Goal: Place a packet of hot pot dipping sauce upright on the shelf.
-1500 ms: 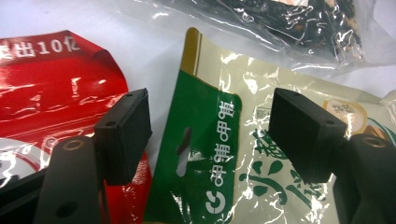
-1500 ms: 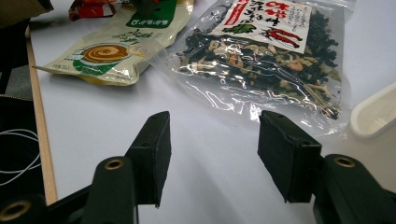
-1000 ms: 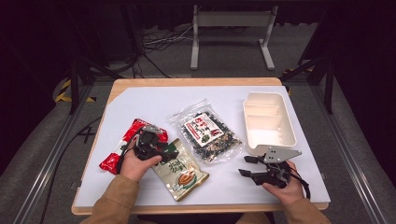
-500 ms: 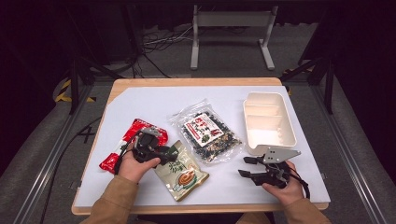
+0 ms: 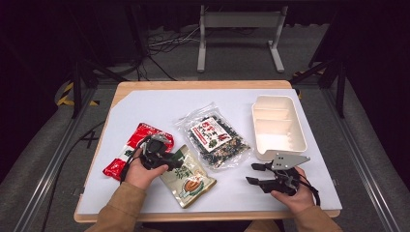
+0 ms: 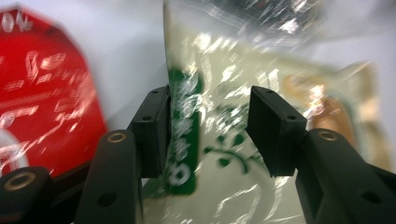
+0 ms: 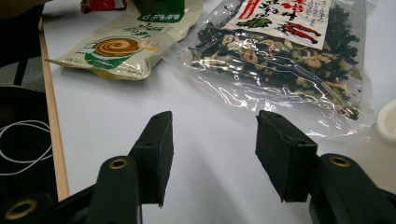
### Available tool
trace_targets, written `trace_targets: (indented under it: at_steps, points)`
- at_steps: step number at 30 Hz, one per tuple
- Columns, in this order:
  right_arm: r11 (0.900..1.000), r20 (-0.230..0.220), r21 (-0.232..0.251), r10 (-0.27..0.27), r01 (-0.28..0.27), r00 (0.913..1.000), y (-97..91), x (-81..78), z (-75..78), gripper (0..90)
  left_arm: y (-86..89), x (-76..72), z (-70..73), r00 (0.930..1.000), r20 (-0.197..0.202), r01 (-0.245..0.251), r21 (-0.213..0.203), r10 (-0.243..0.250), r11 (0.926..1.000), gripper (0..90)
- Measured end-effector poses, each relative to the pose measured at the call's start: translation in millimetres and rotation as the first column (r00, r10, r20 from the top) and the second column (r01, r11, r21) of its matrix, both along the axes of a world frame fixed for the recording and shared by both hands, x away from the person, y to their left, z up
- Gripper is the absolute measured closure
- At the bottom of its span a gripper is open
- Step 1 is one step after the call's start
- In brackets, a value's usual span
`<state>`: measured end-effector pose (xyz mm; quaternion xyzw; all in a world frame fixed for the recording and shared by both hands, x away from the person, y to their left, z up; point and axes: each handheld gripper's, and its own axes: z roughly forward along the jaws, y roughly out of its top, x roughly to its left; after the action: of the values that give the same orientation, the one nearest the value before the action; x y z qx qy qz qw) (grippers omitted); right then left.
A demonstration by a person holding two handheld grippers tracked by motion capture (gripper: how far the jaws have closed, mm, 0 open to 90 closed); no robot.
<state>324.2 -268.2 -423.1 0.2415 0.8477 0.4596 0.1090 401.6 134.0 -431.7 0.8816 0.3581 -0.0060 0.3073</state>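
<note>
Currently the left gripper is over the top edge of the green-and-cream packet; its jaws have just been closing, packet between them, pads not yet pressing. Packet lies at 6 o'clock of the table, beside the red packet. Next: finish the pinch, lift. Right gripper idle, jaws apart, with free room at 3 o'clock toward the tray.

Left claw at cream pouch top edge.
</note>
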Motion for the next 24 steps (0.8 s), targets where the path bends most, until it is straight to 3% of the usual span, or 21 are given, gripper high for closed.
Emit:
trace_targets:
  at_steps: [6,12,17,24]
  points:
    - [1.0,0.0,-0.003,0.0,0.0,1.0,0.0,0.3,-0.1,46.4,0.7,0.3,-1.6,0.9994,0.028,-0.02,0.022,0.02,0.9995,65.0]
    - [1.0,0.004,-0.006,0.0,0.0,1.0,-0.1,-0.1,0.0,46.4,4.0,-0.1,1.7,0.9991,0.034,-0.027,0.0,0.027,0.9996,86.4]
    - [1.0,0.005,-0.008,-0.003,0.003,1.0,-0.2,-0.2,0.2,46.2,10.8,-0.7,9.5,0.9994,0.024,-0.024,-0.061,0.026,0.9979,89.0]
    - [0.9999,-0.002,-0.014,-0.007,0.007,1.0,0.0,0.4,0.1,44.7,13.5,-6.3,26.1,0.9987,0.049,0.014,-0.083,-0.01,0.9964,89.5]
